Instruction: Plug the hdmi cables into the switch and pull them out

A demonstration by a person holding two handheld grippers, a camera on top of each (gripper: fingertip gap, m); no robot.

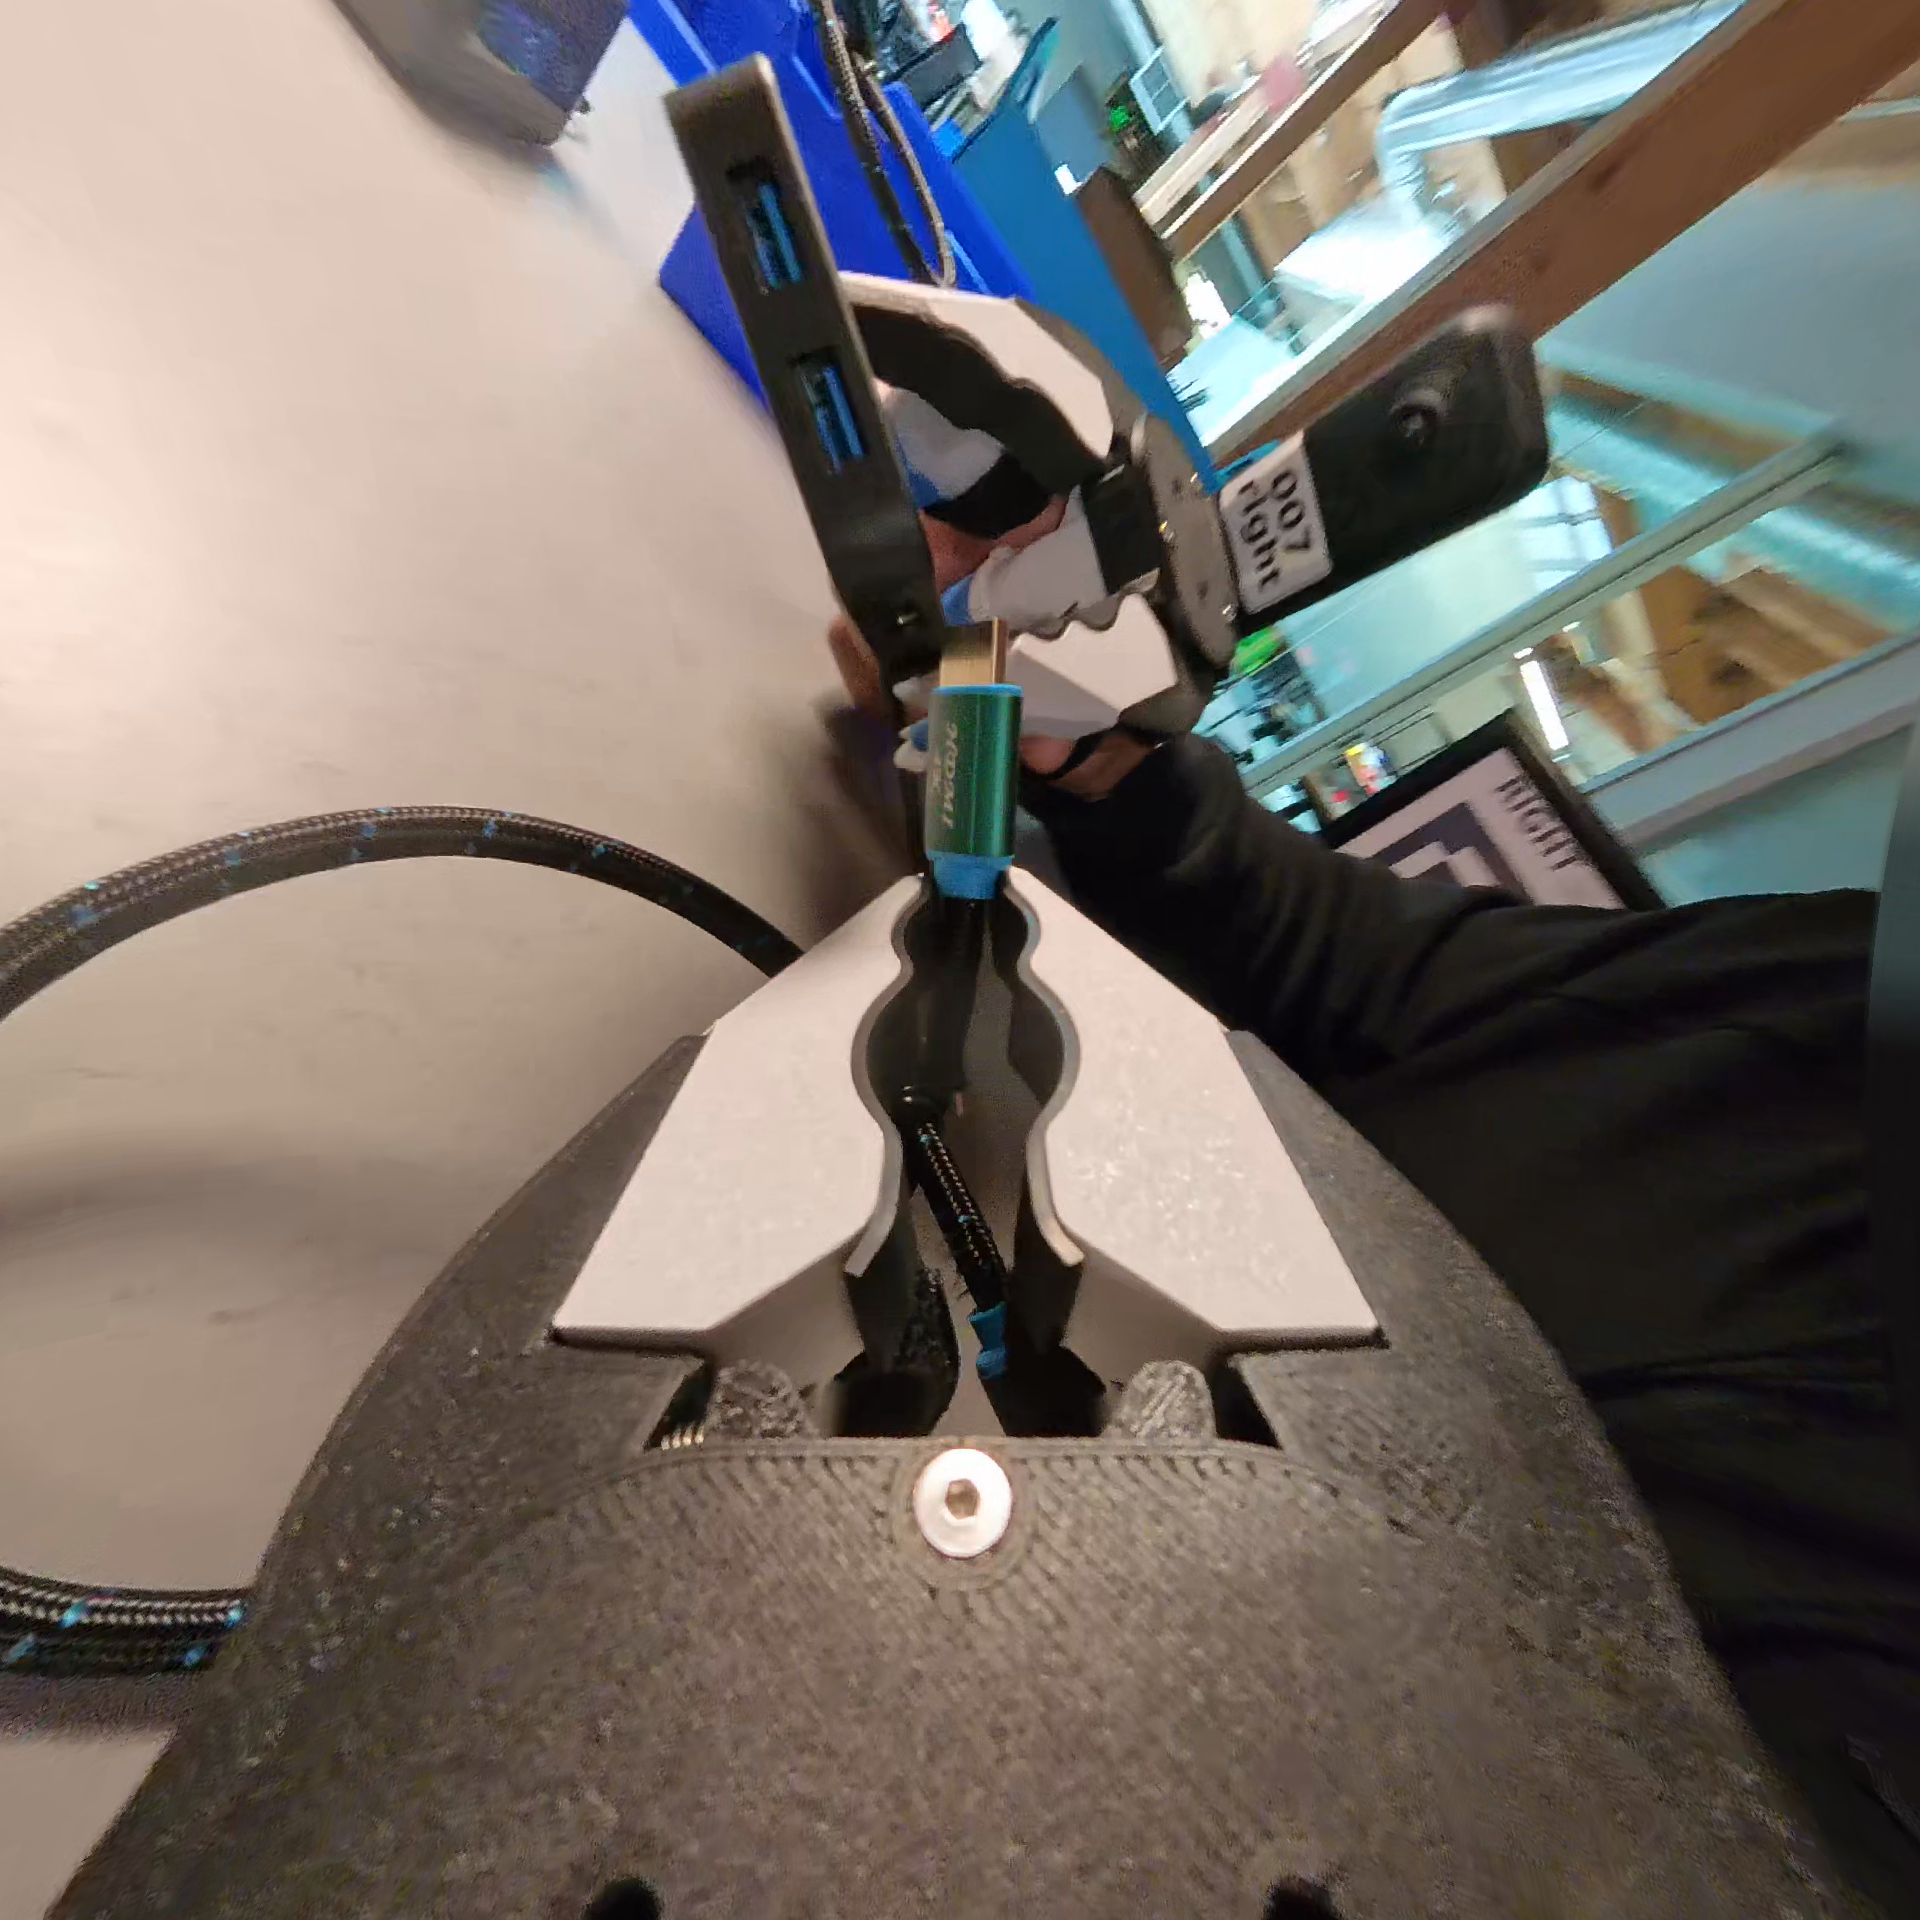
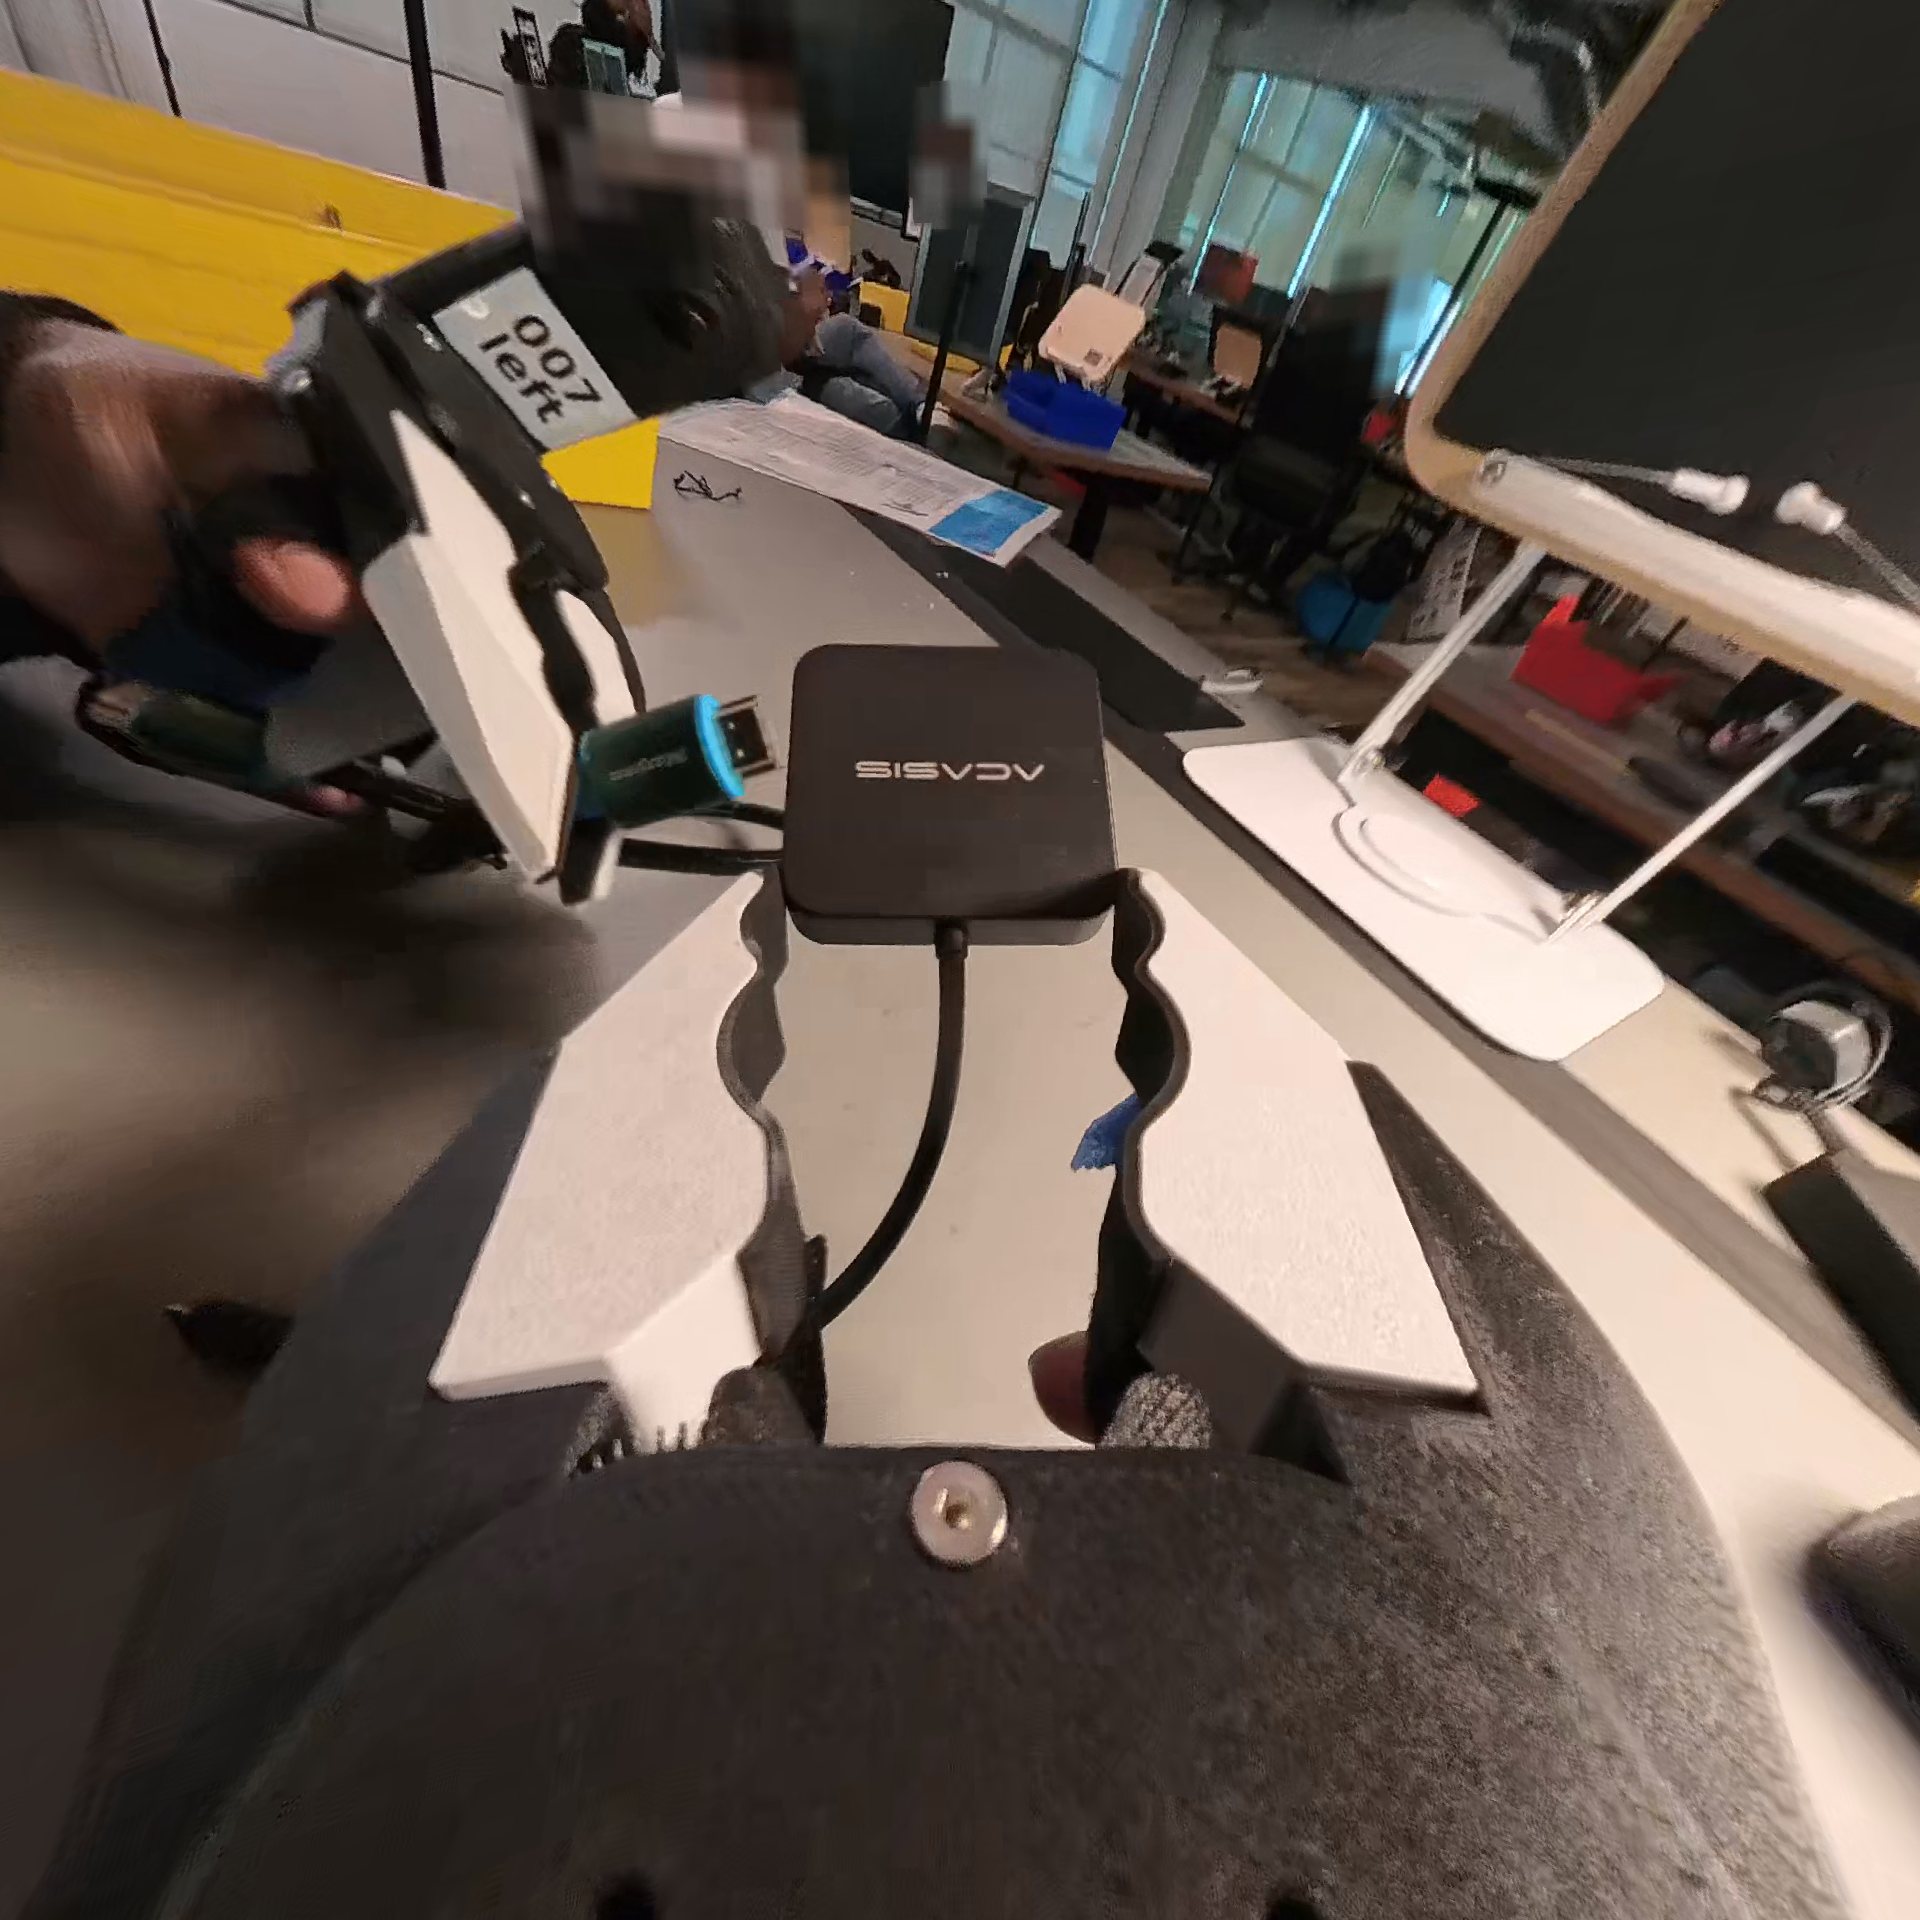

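Closest in the left wrist view, the left gripper has its jaws nearly closed on the neck of the HDMI cable, so the green plug sticks out forward, free to enter a port. Just beyond, the plug's metal tip sits beside the switch edge, not yet inserted (judging by the gap). The right gripper clamps the switch's near end in half-open jaws above the tabletop, seemingly to brace it against the push.

A workshop: long worktables, parts bins, a monitor.
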